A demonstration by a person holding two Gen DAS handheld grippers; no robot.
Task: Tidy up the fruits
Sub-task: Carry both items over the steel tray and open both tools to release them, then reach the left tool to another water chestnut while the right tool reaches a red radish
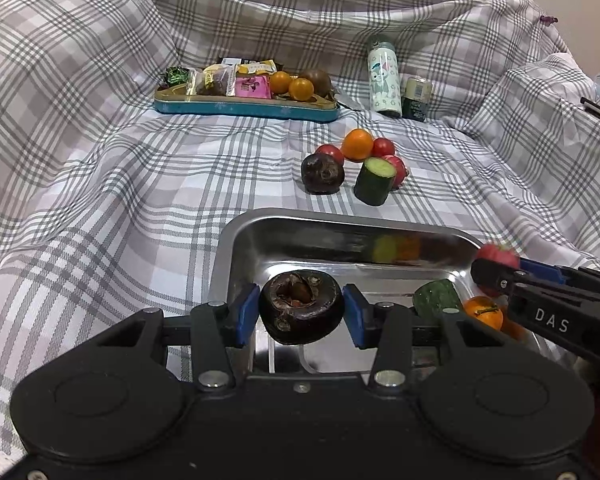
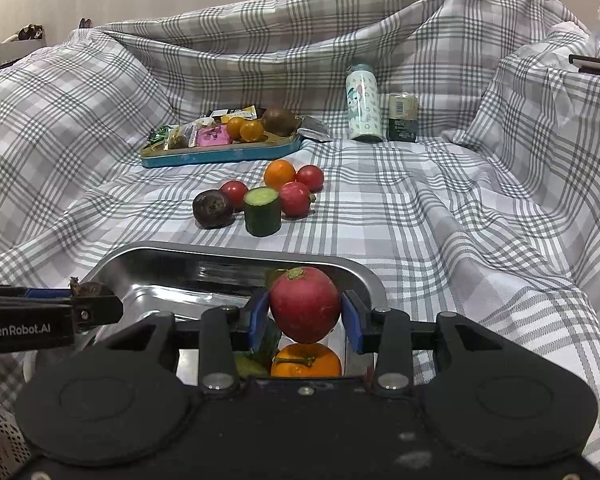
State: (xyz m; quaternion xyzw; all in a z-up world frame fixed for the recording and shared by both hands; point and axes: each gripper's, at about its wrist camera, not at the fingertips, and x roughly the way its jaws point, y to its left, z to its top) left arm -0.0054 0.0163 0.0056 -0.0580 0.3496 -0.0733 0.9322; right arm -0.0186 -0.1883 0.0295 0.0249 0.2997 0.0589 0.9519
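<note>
My left gripper [image 1: 301,307] is shut on a dark brown round fruit [image 1: 301,307] and holds it over the steel tray [image 1: 260,236]. My right gripper [image 2: 305,312] is shut on a red radish-like fruit [image 2: 304,304] over the same tray [image 2: 148,256]. In the tray lie an orange [image 2: 305,361] and a cucumber piece [image 1: 436,298]. On the cloth beyond lie another dark fruit [image 1: 323,173], a cucumber piece [image 1: 374,181], an orange [image 1: 357,144] and several red fruits [image 2: 295,198]. The right gripper also shows at the right of the left wrist view [image 1: 496,270].
A blue tin tray [image 1: 244,106] with snacks and small oranges stands at the back. A white patterned bottle [image 1: 384,78] and a small green jar [image 1: 417,98] stand to its right. The checked cloth rises in folds all around.
</note>
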